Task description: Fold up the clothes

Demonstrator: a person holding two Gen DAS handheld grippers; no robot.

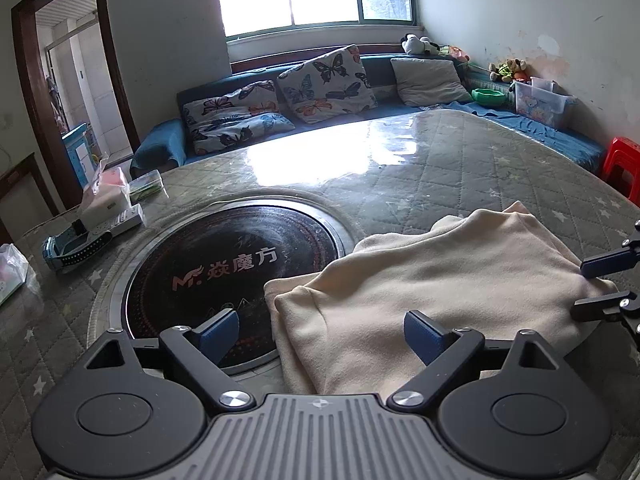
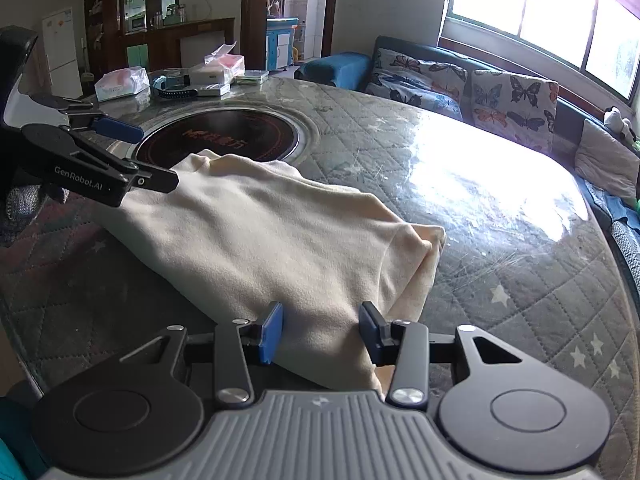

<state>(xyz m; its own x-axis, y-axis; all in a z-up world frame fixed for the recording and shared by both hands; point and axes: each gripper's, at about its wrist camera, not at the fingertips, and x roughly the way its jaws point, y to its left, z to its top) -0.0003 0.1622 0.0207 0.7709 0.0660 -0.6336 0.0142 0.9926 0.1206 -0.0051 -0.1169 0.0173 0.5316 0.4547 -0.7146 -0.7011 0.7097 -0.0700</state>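
A cream garment [image 1: 440,272] lies folded into a thick rectangle on the quilted table [image 1: 440,160], its left end overlapping the round black hob [image 1: 224,264]. My left gripper [image 1: 320,332] stands wide open over the garment's near left corner, pads clear of the fabric. In the right wrist view it shows at the garment's [image 2: 260,232] far left end as the left gripper [image 2: 148,156], also open. My right gripper [image 2: 322,330] hovers partly open over the near end, the fabric lying beneath and between its blue pads unpinched. At the left wrist view's right edge the right gripper [image 1: 584,288] straddles that corner.
Tissue packs, a power strip and a blue watch [image 1: 72,252] crowd the table's far left. A plastic bag [image 1: 12,272] sits at its edge. A sofa with butterfly cushions [image 1: 320,80] runs behind the table, and a red stool [image 1: 624,164] stands at the right. Glossy tabletop [image 2: 500,240] stretches beyond the garment.
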